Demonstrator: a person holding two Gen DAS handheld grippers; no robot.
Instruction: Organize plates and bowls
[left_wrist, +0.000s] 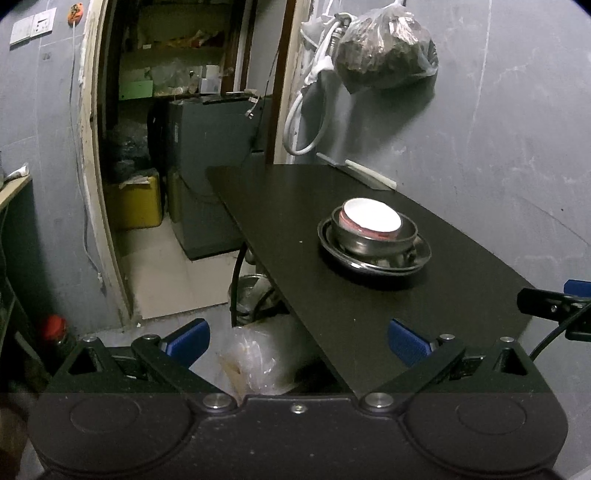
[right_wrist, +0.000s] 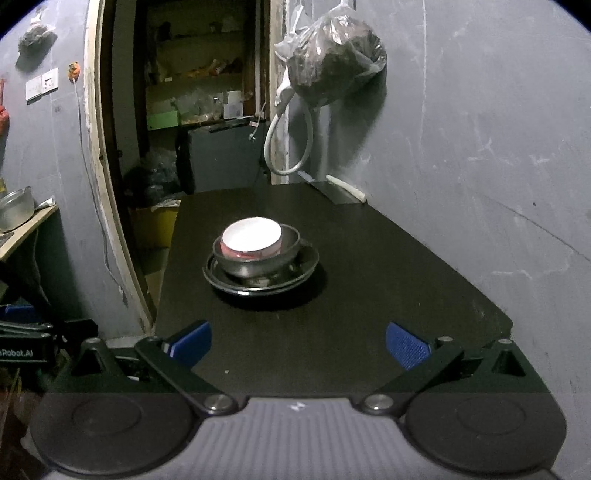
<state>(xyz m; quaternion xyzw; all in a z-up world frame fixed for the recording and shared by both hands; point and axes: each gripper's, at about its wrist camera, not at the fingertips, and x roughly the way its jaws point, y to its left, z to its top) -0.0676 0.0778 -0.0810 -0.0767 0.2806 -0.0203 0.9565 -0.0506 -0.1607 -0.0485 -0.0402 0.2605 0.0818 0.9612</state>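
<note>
A stack sits on the black table (left_wrist: 295, 206) (right_wrist: 388, 258): steel plates (left_wrist: 417, 262) (right_wrist: 303, 273) at the bottom, a steel bowl (left_wrist: 365, 242) (right_wrist: 251, 266) on them, and a white bowl with a red outside (left_wrist: 371, 218) (right_wrist: 253, 236) nested inside. My left gripper (left_wrist: 297, 341) is open and empty, low at the table's near left corner, well short of the stack. My right gripper (right_wrist: 299, 341) is open and empty over the table's near edge, facing the stack from some distance. Part of the right gripper (left_wrist: 554, 302) shows at the left wrist view's right edge.
A grey wall (left_wrist: 498, 129) runs along the table's right side with a hanging bag (left_wrist: 388, 51) (right_wrist: 336, 59) and white hose (left_wrist: 310, 122). A white strip (left_wrist: 369, 173) lies at the table's far edge. Left is a doorway (left_wrist: 166, 147) with shelves, a yellow bin (left_wrist: 135, 206); bags lie under the table.
</note>
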